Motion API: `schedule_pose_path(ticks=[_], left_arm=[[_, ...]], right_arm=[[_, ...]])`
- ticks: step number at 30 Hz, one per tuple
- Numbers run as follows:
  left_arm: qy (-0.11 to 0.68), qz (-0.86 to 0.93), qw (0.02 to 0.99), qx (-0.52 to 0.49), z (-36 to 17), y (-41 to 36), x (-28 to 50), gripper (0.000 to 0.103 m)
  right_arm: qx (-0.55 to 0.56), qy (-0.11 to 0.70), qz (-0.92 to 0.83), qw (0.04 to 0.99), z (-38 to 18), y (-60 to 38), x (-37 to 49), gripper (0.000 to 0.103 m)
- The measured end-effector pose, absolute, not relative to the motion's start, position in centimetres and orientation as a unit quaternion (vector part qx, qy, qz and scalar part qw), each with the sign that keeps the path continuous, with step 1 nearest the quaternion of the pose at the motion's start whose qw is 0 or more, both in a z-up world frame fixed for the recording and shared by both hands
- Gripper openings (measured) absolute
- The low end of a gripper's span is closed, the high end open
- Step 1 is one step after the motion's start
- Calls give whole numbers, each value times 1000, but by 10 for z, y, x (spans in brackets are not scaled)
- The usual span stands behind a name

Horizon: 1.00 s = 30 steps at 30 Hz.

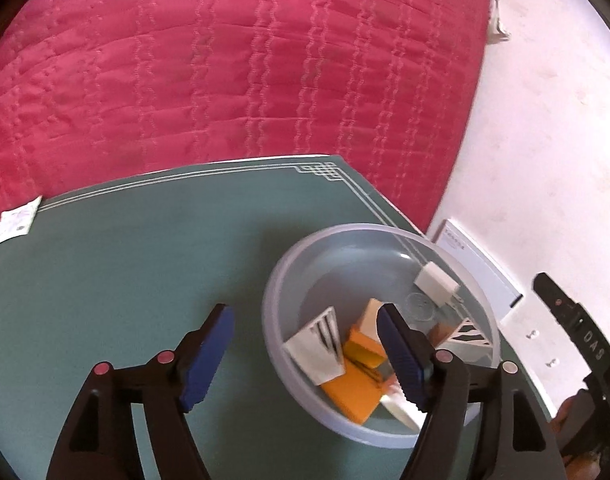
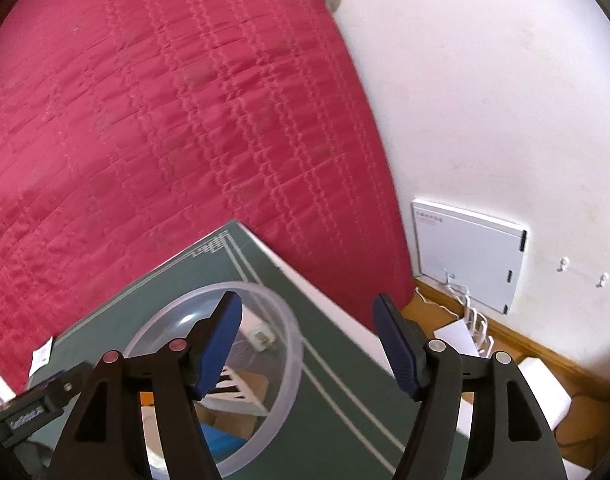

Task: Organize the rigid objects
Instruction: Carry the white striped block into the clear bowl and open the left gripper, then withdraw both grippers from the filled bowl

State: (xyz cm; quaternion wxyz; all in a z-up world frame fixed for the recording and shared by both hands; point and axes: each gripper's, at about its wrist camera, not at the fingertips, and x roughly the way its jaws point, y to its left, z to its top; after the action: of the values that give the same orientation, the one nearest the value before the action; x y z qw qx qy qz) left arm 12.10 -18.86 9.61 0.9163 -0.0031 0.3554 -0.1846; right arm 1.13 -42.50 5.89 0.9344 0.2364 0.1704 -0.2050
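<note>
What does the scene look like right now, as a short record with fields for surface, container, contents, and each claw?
surface: green table with white border lines, beside a red quilted bedspread
container: clear round bowl on the table
contents: white charger, orange box, white boxes, a striped piece
left claw: open, holding nothing, right finger over the bowl
right claw: open, holding nothing, above the bowl's edge and table
off table: paper slip at the table's far left edge; white wall panel
</note>
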Motion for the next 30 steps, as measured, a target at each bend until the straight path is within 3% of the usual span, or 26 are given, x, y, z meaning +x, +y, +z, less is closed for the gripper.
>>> schedule_pose_path(ticks=[7,19,30], left_arm=[[334,-143,932,14,100,-181,107,102],[324,-103,940,44,102,-175,79,102],[322,-75,943,46,103,-164,60,102]], right_arm=[[247,168,-199,933,58,-429,11,86],[248,151,-178,940,65,-427,7,100],[196,172,-110,959,90,-406,7,103]])
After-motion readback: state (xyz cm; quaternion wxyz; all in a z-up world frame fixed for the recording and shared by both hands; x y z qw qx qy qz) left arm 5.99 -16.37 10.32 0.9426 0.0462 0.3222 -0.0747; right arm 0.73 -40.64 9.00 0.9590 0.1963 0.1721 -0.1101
